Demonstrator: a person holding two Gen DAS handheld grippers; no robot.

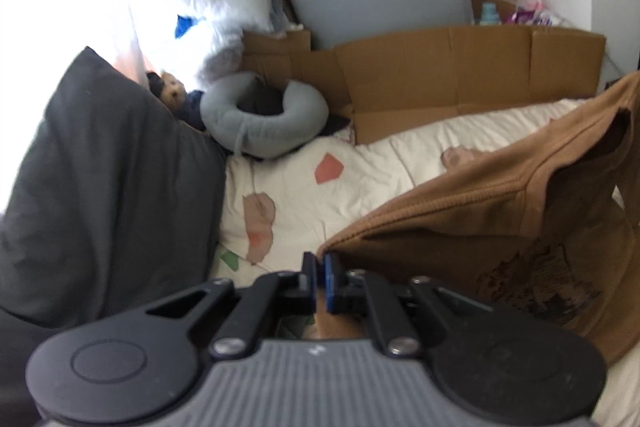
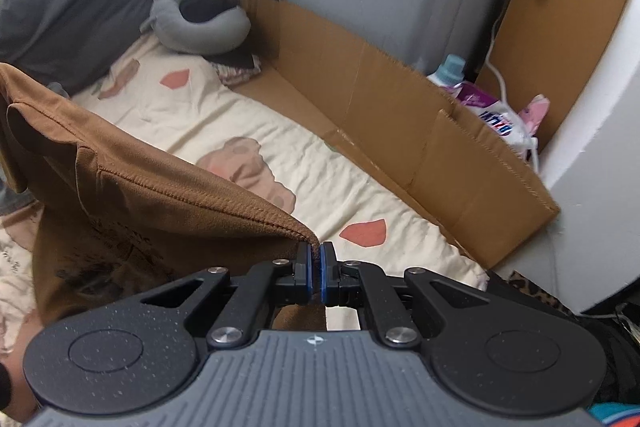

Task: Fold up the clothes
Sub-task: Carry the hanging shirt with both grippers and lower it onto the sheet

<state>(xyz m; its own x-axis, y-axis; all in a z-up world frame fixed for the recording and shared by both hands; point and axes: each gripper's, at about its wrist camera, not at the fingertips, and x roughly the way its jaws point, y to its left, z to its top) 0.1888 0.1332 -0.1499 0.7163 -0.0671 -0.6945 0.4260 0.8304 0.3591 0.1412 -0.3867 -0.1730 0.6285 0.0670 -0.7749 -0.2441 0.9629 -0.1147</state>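
Pinching one corner each, the left gripper (image 1: 319, 261) and right gripper (image 2: 316, 253) have their jaws closed tight on the brown T-shirt (image 1: 500, 211), so it hangs spread between them, probably to square it. It fills the lower right of the left view, above the patterned quilt (image 1: 304, 195).

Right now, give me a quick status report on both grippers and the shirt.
Left gripper and right gripper both shut on brown shirt corners. Shirt lifted over the bedspread. Nothing in the way.
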